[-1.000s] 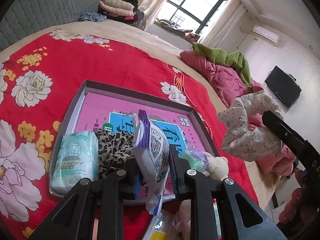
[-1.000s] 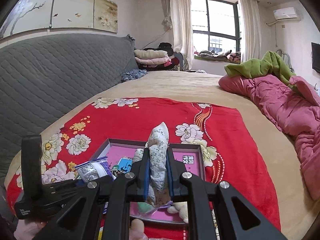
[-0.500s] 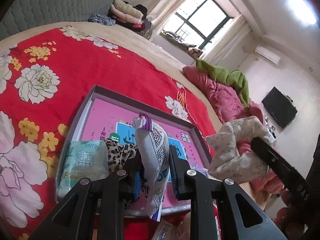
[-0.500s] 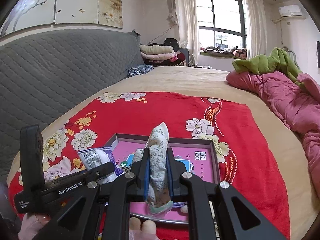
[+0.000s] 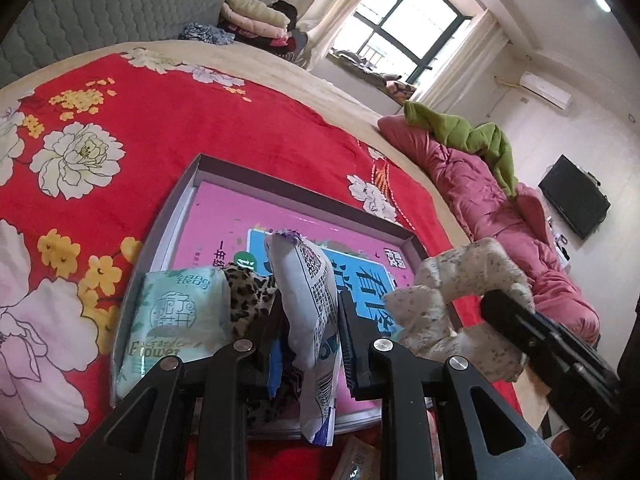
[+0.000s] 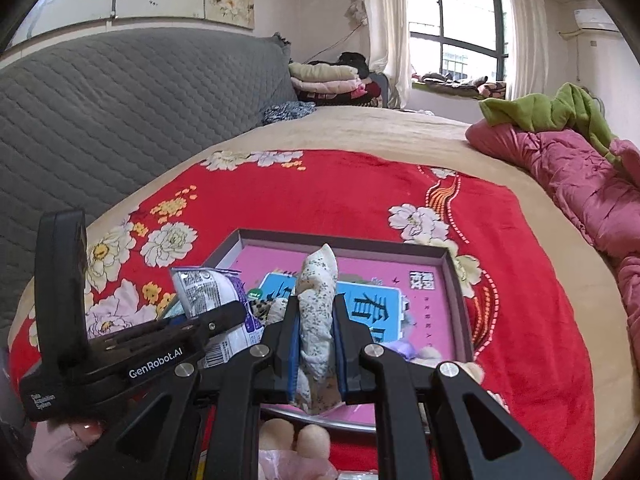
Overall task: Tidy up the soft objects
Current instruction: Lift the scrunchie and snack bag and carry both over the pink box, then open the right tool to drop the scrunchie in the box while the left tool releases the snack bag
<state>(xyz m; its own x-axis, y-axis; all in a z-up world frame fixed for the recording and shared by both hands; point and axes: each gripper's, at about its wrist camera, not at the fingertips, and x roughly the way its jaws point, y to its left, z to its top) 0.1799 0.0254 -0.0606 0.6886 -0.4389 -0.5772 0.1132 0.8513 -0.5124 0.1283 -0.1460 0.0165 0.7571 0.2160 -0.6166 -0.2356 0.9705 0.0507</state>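
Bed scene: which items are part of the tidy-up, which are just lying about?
In play: tray; tissue pack; leopard cloth; printed packet in left gripper; floral scrunchie in right gripper.
Lying about: pink quilt; green blanket; folded clothes.

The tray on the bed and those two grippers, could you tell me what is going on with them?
A person is sorting soft things into the shallow tray on the red blanket. The left gripper grips a tissue packet, the right gripper a floral scrunchie, both held above the tray. A green tissue pack and a leopard-print cloth already lie inside.
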